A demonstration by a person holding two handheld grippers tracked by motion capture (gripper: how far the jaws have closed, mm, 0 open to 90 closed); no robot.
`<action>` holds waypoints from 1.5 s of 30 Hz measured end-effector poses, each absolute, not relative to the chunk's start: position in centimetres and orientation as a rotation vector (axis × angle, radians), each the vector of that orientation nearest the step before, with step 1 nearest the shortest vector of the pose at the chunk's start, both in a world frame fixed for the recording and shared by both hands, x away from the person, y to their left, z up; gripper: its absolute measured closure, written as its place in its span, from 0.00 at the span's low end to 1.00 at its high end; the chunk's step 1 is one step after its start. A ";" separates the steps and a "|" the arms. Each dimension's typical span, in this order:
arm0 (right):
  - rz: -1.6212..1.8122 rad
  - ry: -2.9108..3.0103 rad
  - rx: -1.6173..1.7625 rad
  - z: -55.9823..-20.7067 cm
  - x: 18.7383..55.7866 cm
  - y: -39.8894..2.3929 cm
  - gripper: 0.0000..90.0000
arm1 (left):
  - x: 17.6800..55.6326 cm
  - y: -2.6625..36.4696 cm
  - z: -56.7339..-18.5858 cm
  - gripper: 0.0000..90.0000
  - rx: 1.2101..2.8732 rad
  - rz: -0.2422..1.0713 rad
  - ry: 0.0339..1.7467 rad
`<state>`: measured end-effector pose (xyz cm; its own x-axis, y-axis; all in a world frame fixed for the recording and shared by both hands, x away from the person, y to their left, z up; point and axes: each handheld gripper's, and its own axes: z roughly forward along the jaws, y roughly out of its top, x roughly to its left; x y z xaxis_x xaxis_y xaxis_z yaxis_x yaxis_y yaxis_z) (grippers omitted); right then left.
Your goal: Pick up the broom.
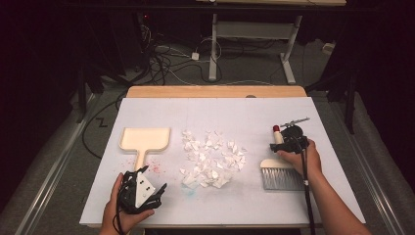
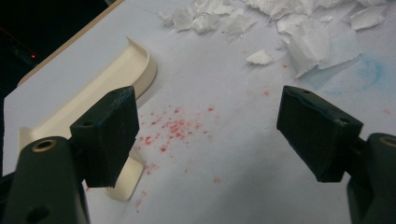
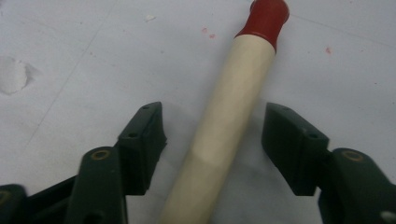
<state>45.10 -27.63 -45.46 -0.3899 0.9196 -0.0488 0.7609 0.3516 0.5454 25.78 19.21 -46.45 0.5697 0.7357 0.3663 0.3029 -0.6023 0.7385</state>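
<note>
The right tool straddles the brush handle at lower centre, jaws spread and not touching it. The left tool, spread wide, hovers beside the dustpan at the left.

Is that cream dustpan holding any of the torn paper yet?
Empty. The dustpan shows a bare cream tray; the paper scraps lie in a heap on the table beside it.

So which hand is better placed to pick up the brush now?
The right. Its tongs already straddle the brush handle, pads either side with small gaps, not yet pressing. The left tongs are open over bare table beside the dustpan, across the paper scraps from the brush.
</note>
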 end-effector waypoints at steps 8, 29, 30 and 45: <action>0.704 2.270 1.468 -45.5 44.9 -28.1 0.73 | 25.9 19.4 -46.5 0.22 2.164 0.843 0.830; 0.993 2.030 1.369 -41.2 42.5 -30.6 0.79 | 27.0 17.3 -45.2 0.22 2.100 0.694 0.818; 1.018 2.009 1.356 -40.6 42.1 -30.8 0.79 | 27.2 17.0 -45.0 0.22 2.098 0.695 0.810; 1.275 1.764 1.132 -35.1 37.2 -29.1 0.79 | 28.3 12.3 -43.5 0.26 2.096 0.615 0.696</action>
<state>37.18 -29.06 -35.10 -0.3950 0.9181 -0.0322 0.2577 0.1443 0.9554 28.34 12.34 -43.51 0.7274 0.6624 0.1790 0.2600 -0.5075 0.8215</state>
